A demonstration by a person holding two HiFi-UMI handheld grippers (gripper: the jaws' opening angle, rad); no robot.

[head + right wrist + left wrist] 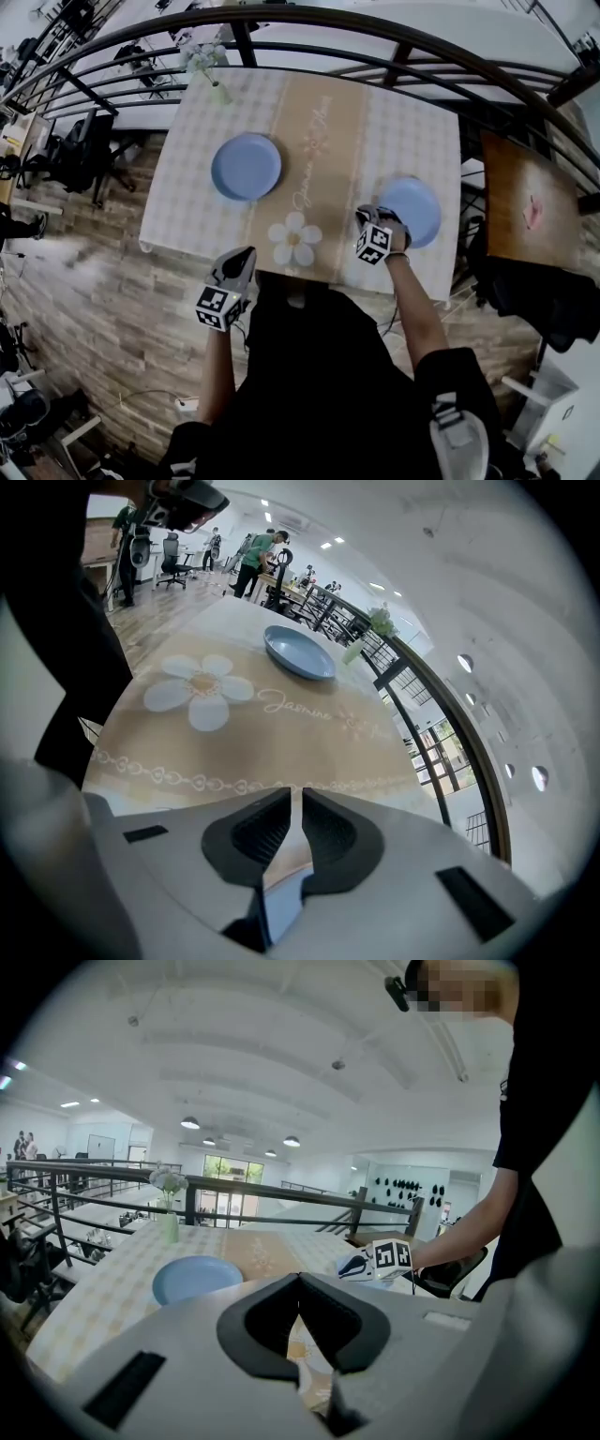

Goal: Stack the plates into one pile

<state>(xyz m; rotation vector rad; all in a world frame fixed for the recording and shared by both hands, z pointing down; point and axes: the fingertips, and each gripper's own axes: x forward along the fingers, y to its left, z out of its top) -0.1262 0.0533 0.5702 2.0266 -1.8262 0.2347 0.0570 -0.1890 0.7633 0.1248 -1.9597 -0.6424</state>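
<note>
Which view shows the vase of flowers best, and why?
The left gripper view: the vase stands side-on and upright, its flowers clear against the bright room. The head view shows it small from above at the far corner of the table; the right gripper view, tiny beyond the plate.

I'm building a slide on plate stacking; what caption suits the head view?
Blue left plate and right plate lie apart on the table; right gripper at the right plate's edge, left gripper short of the table.
</note>
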